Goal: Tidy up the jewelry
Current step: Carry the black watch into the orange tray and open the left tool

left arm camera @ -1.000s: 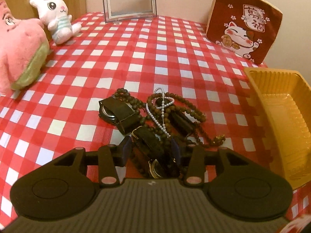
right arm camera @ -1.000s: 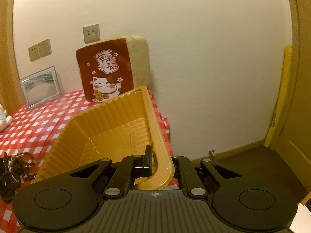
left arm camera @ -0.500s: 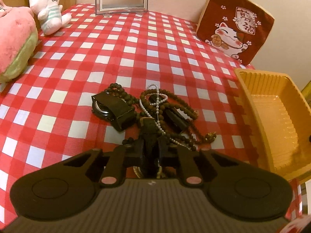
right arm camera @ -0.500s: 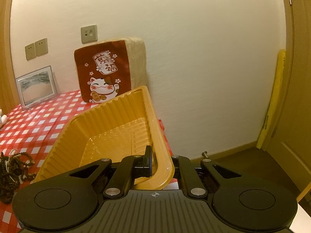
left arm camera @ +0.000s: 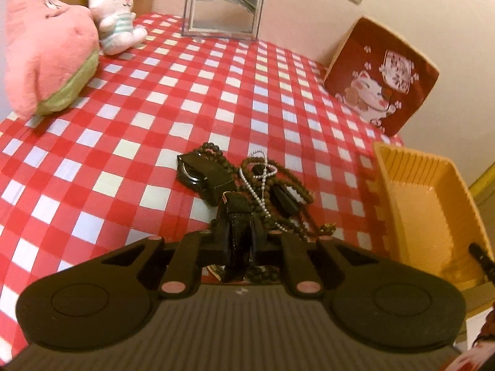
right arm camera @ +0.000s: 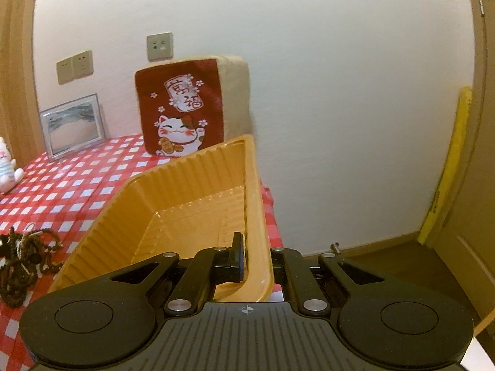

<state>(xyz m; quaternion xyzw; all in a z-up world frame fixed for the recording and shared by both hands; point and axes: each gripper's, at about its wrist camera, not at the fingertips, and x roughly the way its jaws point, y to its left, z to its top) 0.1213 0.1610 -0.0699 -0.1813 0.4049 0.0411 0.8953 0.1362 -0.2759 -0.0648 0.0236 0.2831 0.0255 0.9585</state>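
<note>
We hold the left hand-held gripper [left arm camera: 239,235] clamped on a black strap [left arm camera: 238,216] at the near edge of the jewelry pile [left arm camera: 247,185] on the checked surface [left arm camera: 154,108]. Our right hand-held gripper [right arm camera: 252,256] pinches the yellow tray [right arm camera: 185,185] rim.

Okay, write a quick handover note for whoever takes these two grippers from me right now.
Left gripper: jaws have just closed on a black strap at the near edge of the jewelry pile.
Right gripper: shut on the near wall of the yellow tray, tilting it.
Pile: dark bead strands, a silver bead chain and a black watch tangled on the checkered tablecloth.
Done: nothing visible in the tray.
Left: move the strap and the rest into the tray.
</note>
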